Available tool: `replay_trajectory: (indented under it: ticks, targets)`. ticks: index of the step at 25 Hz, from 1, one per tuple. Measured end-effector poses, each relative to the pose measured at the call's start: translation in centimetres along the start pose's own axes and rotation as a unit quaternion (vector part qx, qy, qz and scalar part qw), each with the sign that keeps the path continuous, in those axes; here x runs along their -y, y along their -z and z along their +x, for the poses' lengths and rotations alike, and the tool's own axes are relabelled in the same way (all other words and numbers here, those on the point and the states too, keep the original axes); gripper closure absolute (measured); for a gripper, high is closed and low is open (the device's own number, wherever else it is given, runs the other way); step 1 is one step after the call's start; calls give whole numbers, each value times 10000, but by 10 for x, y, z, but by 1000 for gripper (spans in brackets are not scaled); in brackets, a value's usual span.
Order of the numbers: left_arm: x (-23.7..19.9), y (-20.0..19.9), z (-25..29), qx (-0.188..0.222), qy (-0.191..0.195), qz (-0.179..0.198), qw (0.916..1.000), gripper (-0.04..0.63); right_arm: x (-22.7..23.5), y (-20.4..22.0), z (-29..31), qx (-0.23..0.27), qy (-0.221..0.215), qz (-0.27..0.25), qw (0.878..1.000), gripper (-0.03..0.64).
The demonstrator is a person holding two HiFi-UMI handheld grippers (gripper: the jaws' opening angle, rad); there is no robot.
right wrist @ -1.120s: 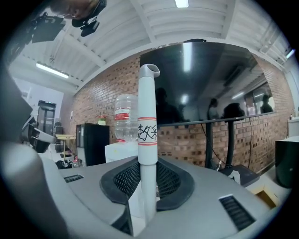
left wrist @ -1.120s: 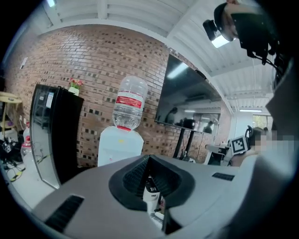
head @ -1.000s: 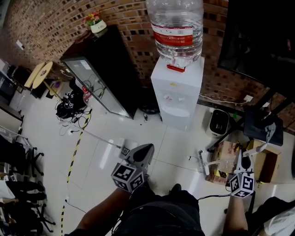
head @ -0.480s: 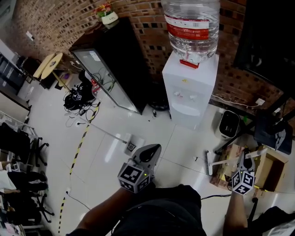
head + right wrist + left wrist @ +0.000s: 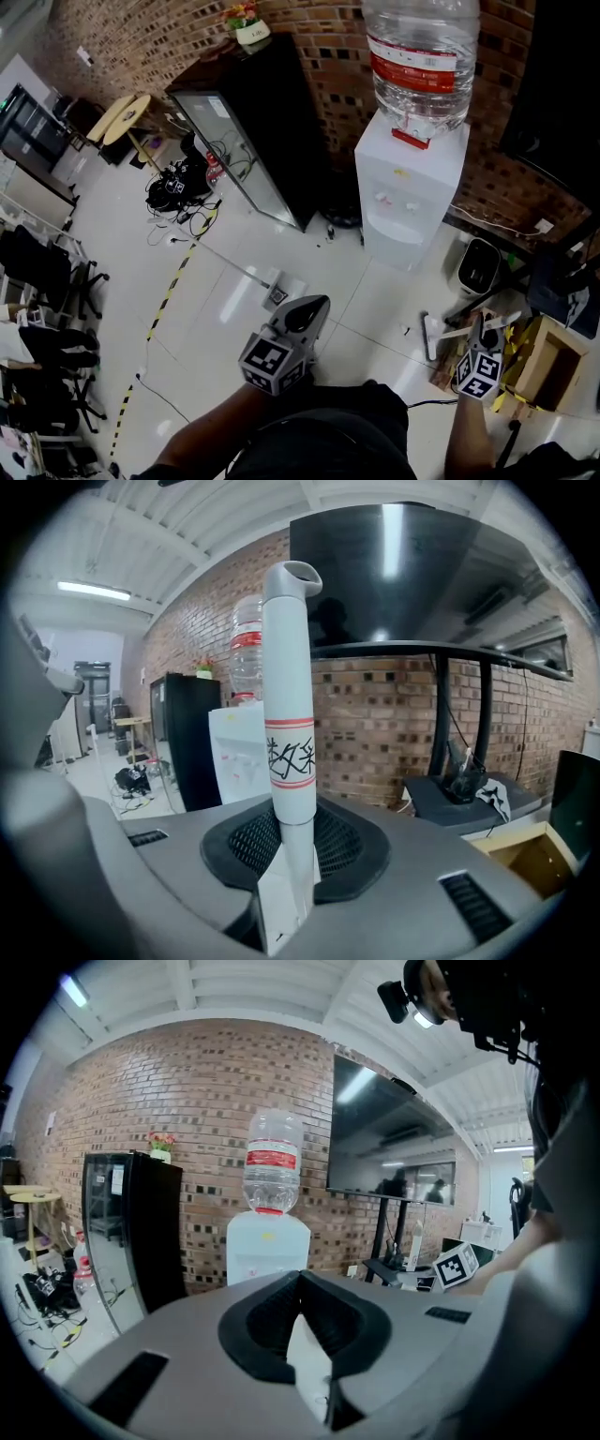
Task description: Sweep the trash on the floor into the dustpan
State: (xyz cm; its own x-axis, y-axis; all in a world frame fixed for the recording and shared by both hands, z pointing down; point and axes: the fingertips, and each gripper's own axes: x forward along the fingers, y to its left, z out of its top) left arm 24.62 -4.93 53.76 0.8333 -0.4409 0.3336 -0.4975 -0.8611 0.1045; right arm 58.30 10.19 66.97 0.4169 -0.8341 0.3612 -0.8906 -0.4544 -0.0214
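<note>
Two grippers are being held out low over the tiled floor [image 5: 234, 309], with both forearms cut off at the bottom edge of the head view. The left gripper [image 5: 309, 311] is being pointed forward, its jaws pressed together with nothing between them. A white handle [image 5: 288, 724] is being gripped upright between the jaws of the right gripper [image 5: 482, 330]. Black hand-drawn marks are being carried on it between two red bands, but they cannot be read as words. The handle's lower end is being hidden by the gripper, so what it belongs to cannot be told.

Just left of the right gripper a white piece [image 5: 429, 337] is standing on the tiles; whether it is the dustpan cannot be told. A few dark specks [image 5: 405, 330] are lying on the floor beside it. An open box [image 5: 548, 361] is being cut off at the right edge.

Farther off, a water cooler [image 5: 403, 197] is standing against the brick wall [image 5: 328, 56]. A red label is being borne by its bottle [image 5: 420, 47], the print too small to read. A black cabinet [image 5: 258, 122] is standing to its left.
</note>
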Motion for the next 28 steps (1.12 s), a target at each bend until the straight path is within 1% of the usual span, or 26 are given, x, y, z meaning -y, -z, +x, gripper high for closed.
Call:
replay_trajectory:
  ticks: [2, 4, 9, 14, 17, 18, 20, 23, 25, 28]
  targets:
    - [-11, -3, -8, -68, -184, 17, 9998, 572, -17, 0, 5, -101, -169, -38, 9998, 535]
    - [-26, -3, -14, -108, -319, 38, 9994, 572, -33, 0, 12, -169, -236, -55, 9996, 535]
    - [-75, 9, -42, -81, -464, -131, 9988, 572, -79, 1, 29, -272, -117, -72, 9995, 535]
    - [-155, 24, -87, -72, -756, -247, 9968, 572, -146, 6, 52, -533, -19, -126, 9985, 532]
    - [-214, 21, -116, -4, -987, -466, 9940, 572, -194, 6, 65, -700, 53, -67, 9975, 528]
    - [-233, 18, -125, 25, -1038, -488, 9934, 572, -211, 6, 69, -741, 65, -83, 9972, 529]
    - [-268, 17, -138, 23, -1056, -422, 9935, 572, -246, 7, 77, -804, 130, -113, 9966, 529]
    - [-316, 15, -157, 48, -951, -376, 9947, 572, -300, 7, 88, -909, 154, -144, 9956, 525]
    - [-343, 9, -171, 59, -899, -348, 9953, 572, -332, 10, 92, -990, 151, -122, 9949, 523]
    - [-376, 7, -188, 30, -895, -354, 9954, 572, -369, 6, 94, -1036, 196, -63, 9944, 520]
